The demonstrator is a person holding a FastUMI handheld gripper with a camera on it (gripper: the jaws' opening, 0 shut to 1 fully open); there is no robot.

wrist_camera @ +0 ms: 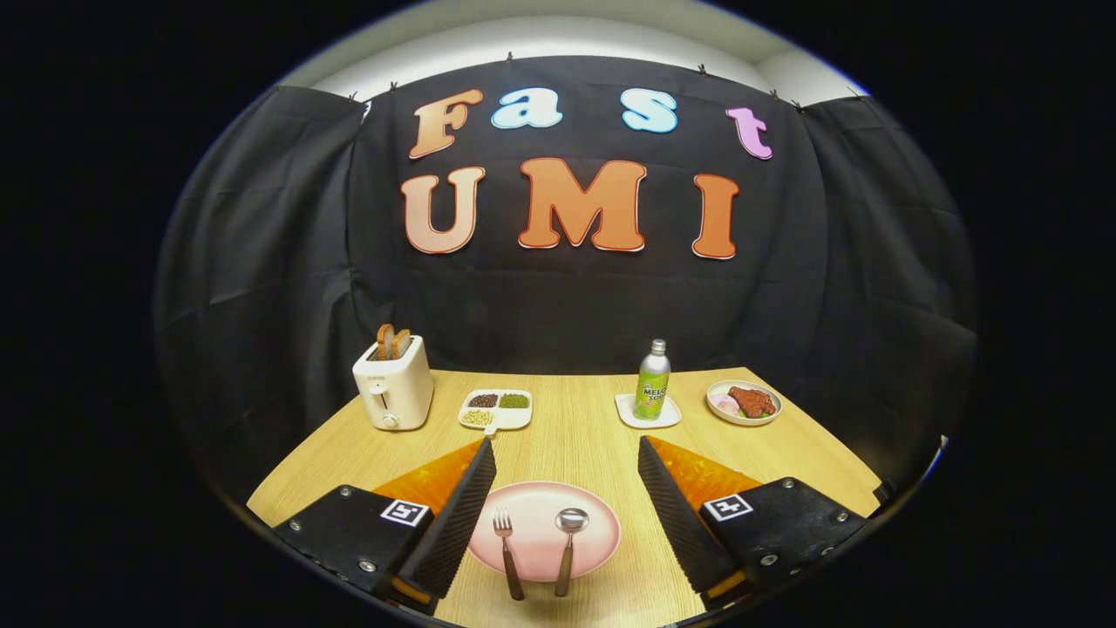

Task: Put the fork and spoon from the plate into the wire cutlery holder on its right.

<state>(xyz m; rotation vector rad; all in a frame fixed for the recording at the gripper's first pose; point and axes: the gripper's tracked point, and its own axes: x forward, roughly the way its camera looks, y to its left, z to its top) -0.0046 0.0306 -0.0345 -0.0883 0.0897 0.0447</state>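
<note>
- Fork and spoon lie side by side on a pink plate, heads pointing toward the far wall, handles overhanging the near rim.
- Gripper fingers are spread wide, holding nothing; the plate sits between them.
- Wooden table stands in a booth draped in black cloth.
- Beyond: toaster, divided tray, bottle, food dish.
</note>
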